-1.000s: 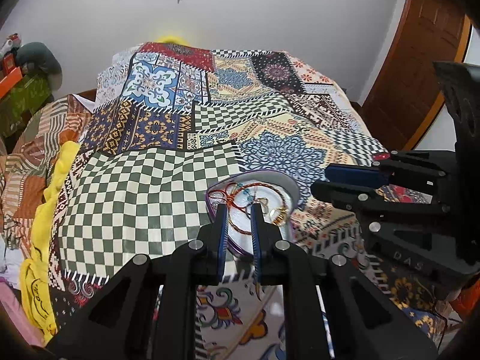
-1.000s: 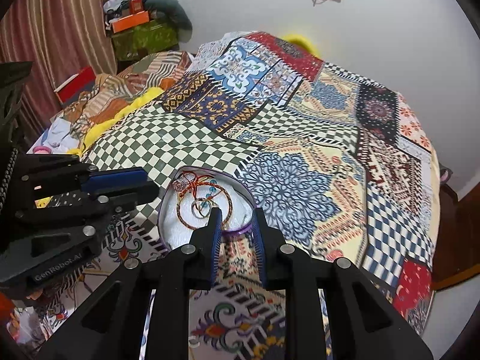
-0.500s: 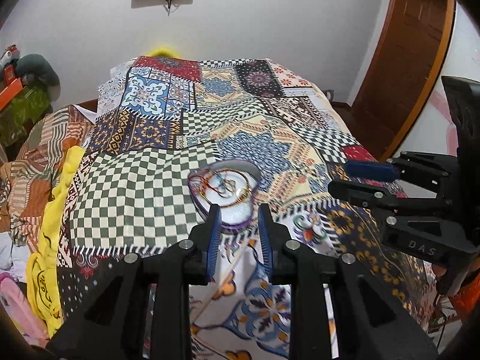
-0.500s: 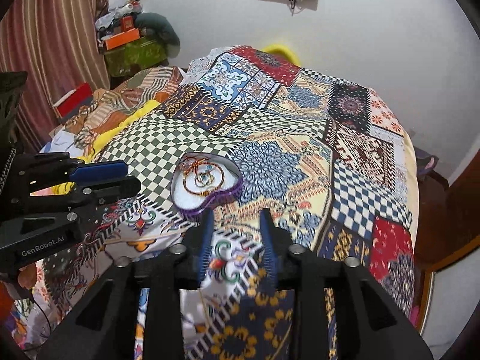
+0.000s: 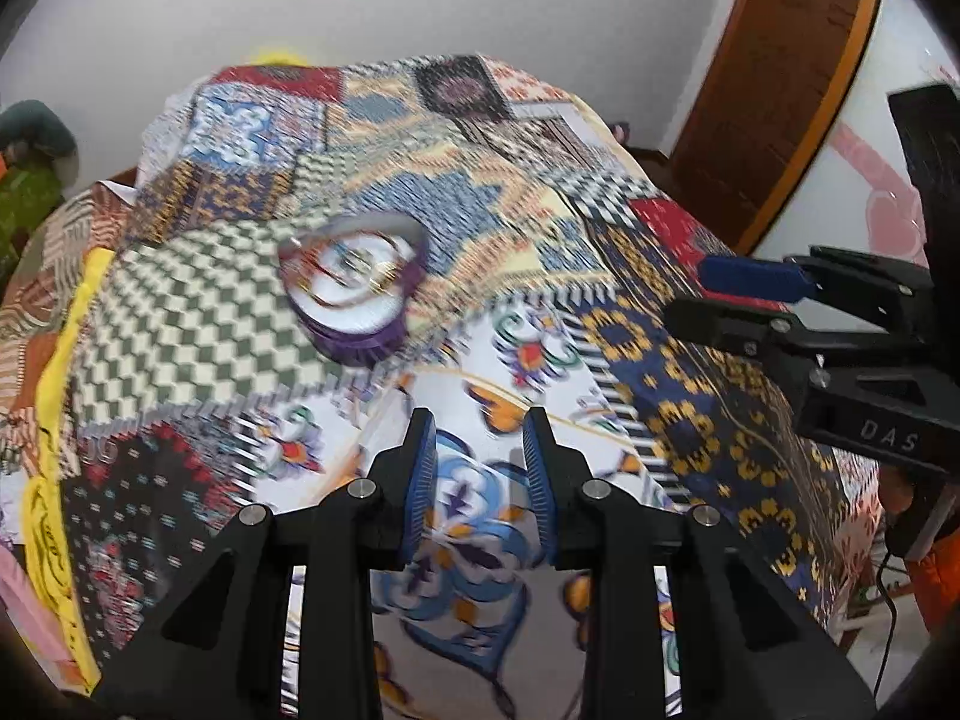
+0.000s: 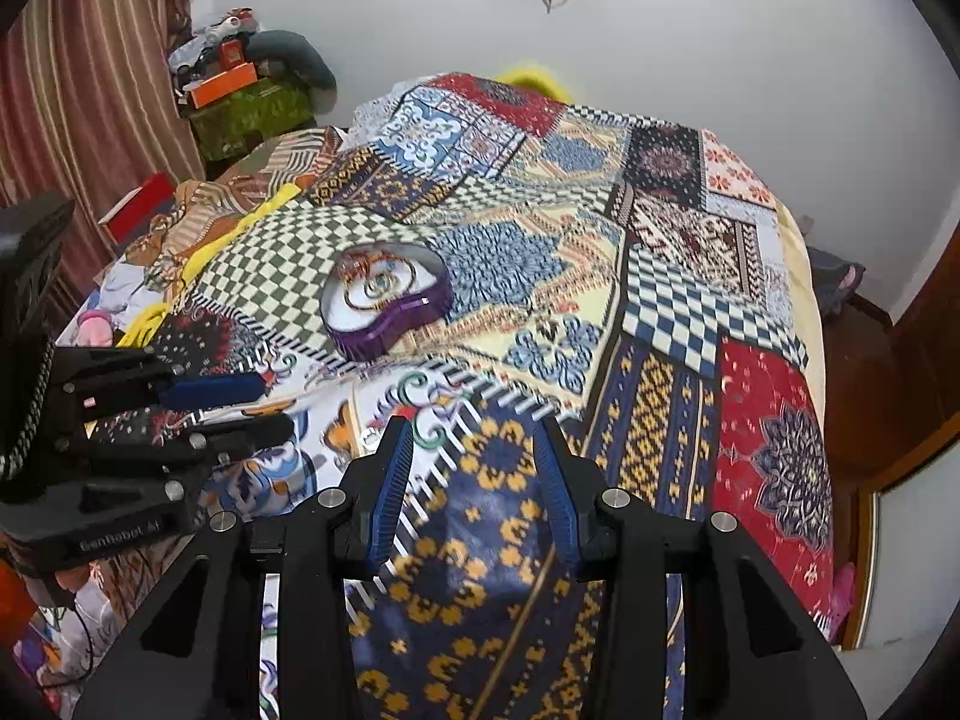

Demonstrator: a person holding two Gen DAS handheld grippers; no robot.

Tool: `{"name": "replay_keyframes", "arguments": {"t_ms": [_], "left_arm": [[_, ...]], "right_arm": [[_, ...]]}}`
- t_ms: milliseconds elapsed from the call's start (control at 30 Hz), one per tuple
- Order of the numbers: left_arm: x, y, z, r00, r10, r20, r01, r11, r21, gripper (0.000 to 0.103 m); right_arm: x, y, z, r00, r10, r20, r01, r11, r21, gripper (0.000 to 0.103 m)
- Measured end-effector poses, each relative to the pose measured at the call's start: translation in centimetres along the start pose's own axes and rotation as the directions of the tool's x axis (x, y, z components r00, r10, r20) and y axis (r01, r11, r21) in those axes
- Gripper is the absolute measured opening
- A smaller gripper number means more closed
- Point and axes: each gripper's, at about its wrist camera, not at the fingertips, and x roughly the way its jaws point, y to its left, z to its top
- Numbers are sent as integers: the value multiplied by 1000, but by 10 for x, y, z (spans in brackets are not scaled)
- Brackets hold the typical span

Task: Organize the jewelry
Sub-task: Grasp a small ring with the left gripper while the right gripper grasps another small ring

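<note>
Jewelry (image 6: 375, 285), bangles and rings, lies in a purple heart-shaped box (image 6: 384, 336) on the patchwork bedspread (image 6: 660, 312), sharp only in the right view. Left gripper (image 5: 477, 426) and right gripper (image 6: 471, 429) hang parted and empty, well short of it.

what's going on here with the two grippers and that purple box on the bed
A person holds a gripper in each hand over a bed with a patchwork cover. The left gripper and right gripper are both open and hold nothing. The purple box sits open on the bed ahead of them, apart from both, with bangles and other small jewelry inside. Nothing is being handled right now.
</note>
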Motion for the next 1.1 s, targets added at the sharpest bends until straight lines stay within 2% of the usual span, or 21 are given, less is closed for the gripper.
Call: {"name": "replay_keyframes", "arguments": {"t_ms": [200, 400, 467, 767, 1100], "left_arm": [[20, -19, -10, 998, -39, -44, 40, 999, 19, 29], [29, -24, -7, 999, -30, -37, 31, 999, 13, 17], [32, -23, -6, 999, -14, -32, 14, 1000, 11, 8], [25, -14, -12, 1000, 16, 15, -16, 1000, 12, 8], [-5, 26, -19, 995, 77, 64, -73, 996, -54, 8]], "right_arm": [[3, -7, -12, 1000, -1, -17, 2, 1000, 18, 38], [4, -10, -18, 1000, 9, -20, -8, 1000, 27, 38], [5, -9, -18, 1000, 15, -21, -15, 1000, 28, 38], [21, 11, -16, 999, 27, -31, -28, 999, -34, 38], [49, 40, -8, 993, 64, -100, -75, 991, -112, 37]]}}
